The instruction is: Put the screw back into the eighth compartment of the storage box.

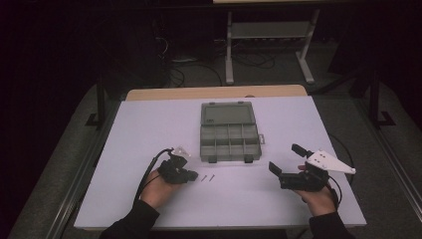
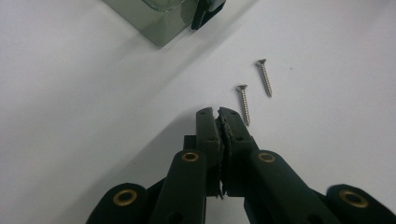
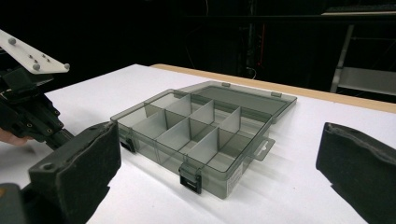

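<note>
Screws, two of them, lay side by side on the white table [image 1: 149, 124] just in front of the open grey compartment box [image 1: 230, 132]; the nearer screw [image 2: 243, 104] rested right beside the tips of the left gripper [image 2: 218, 112], the farther screw [image 2: 264, 77] a little beyond it. The left gripper's jaws were pressed together with nothing between them. Well apart at the table's right side, the right gripper [image 1: 284, 158] stood spread wide and empty, facing the box.

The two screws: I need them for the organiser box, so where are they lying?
In the high view the two screws lie on the white table, just right of the left gripper and in front of the open organiser box.
</note>
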Motion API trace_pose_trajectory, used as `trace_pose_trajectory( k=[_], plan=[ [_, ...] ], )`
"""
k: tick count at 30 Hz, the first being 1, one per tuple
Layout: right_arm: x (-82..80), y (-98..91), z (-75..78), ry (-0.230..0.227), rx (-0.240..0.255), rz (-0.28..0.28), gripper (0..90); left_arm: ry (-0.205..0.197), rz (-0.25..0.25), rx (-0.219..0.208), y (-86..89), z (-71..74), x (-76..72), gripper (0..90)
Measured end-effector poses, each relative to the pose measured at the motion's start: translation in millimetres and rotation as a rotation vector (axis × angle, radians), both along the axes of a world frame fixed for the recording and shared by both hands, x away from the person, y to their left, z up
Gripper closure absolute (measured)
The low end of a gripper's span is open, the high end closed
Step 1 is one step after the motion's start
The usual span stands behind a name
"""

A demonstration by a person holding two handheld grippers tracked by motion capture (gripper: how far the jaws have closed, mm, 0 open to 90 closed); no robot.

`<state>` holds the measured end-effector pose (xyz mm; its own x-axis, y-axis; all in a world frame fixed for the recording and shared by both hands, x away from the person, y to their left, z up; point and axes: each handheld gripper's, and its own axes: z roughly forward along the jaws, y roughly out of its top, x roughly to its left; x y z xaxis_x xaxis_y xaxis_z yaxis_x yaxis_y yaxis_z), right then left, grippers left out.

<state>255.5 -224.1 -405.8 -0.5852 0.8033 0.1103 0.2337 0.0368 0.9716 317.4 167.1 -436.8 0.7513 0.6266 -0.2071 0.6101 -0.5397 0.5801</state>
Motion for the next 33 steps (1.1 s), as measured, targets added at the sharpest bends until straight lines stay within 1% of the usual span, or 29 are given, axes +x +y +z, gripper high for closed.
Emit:
trace_pose_trajectory(
  k=[3,4,5,6,7,8,9,10,11,14,17,18,19,21,22,26,27,33],
  plan=[
    [0.2,-0.5,-0.1,-0.002,-0.003,0.001,0.0,0.001,-0.010,0.003,2.6,0.8,1.4,88.1],
    [0.2,-0.6,-0.1,-0.002,-0.003,0.001,0.0,0.000,-0.026,0.014,4.6,1.9,2.3,88.1],
    [0.2,-0.5,0.0,-0.001,-0.001,0.001,0.0,0.006,-0.009,-0.005,4.0,2.4,1.9,88.1],
    [0.2,-0.5,0.0,-0.001,-0.001,0.001,0.0,0.007,-0.014,-0.012,5.0,3.1,2.1,88.1],
    [0.2,-0.6,0.0,-0.002,-0.002,0.001,0.0,0.000,-0.037,0.001,7.2,4.6,3.2,88.1],
    [0.2,-0.4,0.0,-0.001,-0.001,0.001,0.0,0.002,-0.037,-0.008,7.6,5.6,3.0,88.2],
    [0.1,-0.4,0.1,-0.001,-0.001,0.000,0.0,0.000,-0.025,-0.026,7.0,6.0,2.3,88.2],
    [0.1,-0.4,0.1,-0.001,-0.001,0.000,0.0,-0.002,-0.038,-0.029,8.2,6.8,2.8,88.2],
    [0.1,-0.3,0.1,-0.004,-0.002,0.001,0.0,-0.003,-0.016,-0.064,7.6,8.0,1.6,88.3],
    [0.0,-0.1,0.1,-0.001,-0.001,0.001,0.0,0.000,-0.015,-0.073,8.1,9.3,1.4,88.4],
    [0.2,-0.2,0.1,-0.004,-0.002,0.002,0.0,0.000,-0.030,-0.079,9.8,11.9,1.9,88.4],
    [0.0,-0.2,0.0,-0.002,-0.002,0.002,0.0,0.003,-0.020,-0.095,9.2,12.7,1.2,88.4],
    [0.1,-0.2,0.0,-0.002,-0.003,0.002,0.0,-0.004,-0.022,-0.108,9.9,15.6,1.2,88.4],
    [0.2,-0.3,0.0,-0.005,-0.003,0.002,0.0,-0.008,-0.028,-0.110,11.2,17.6,1.8,88.4],
    [0.2,-0.3,0.0,-0.005,-0.003,0.002,0.0,-0.008,-0.028,-0.123,11.8,19.3,2.0,88.4],
    [0.1,0.3,-0.1,-0.001,-0.002,0.003,0.0,-0.022,-0.037,-0.151,12.1,26.6,1.6,88.4],
    [0.5,0.4,-0.2,-0.003,-0.006,0.006,0.0,-0.028,-0.041,-0.156,11.4,29.9,1.7,88.4],
    [0.8,0.7,-0.3,-0.002,-0.005,0.007,0.0,-0.045,-0.055,-0.179,8.3,37.6,2.4,88.4]
  ],
)
